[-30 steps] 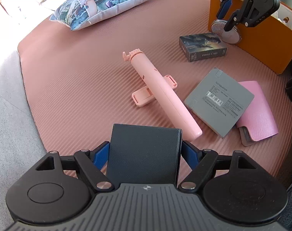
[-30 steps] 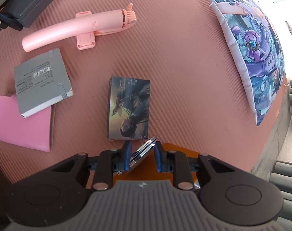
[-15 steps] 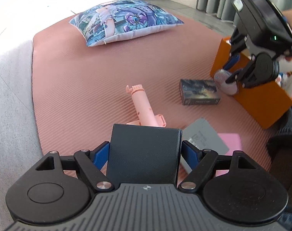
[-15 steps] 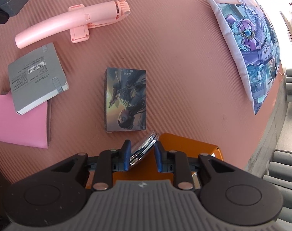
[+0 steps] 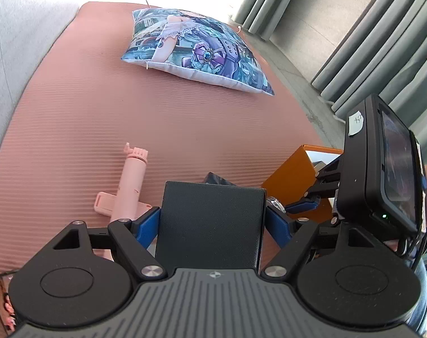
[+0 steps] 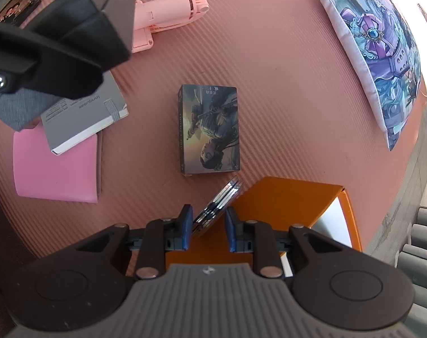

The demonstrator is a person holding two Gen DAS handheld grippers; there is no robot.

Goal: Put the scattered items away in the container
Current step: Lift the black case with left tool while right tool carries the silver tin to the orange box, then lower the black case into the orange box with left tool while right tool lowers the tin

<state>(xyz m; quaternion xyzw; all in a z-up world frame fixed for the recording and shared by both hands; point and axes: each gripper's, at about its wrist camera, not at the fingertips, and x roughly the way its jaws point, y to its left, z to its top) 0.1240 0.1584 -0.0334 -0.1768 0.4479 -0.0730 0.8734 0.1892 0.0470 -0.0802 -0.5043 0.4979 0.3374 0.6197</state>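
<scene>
My left gripper is shut on a dark grey box, which fills the space between its blue pads. The right wrist view shows that same dark box hanging at the top left, above the mat. My right gripper is shut on a round silver disc, which sits tilted on edge between the pads. It hovers over the near corner of the orange container. In the left wrist view the container stands just right of the dark box, with the right gripper's body beside it.
Several items lie on the pink mat: a pink selfie stick, a picture card box, and a grey notebook overlapping a pink wallet. A printed pillow lies far back. A phone is off the mat's edge.
My left gripper has risen, rolled and swung toward the orange container with the dark box still in it. The right gripper has kept nearly still, with the disc still in it.
</scene>
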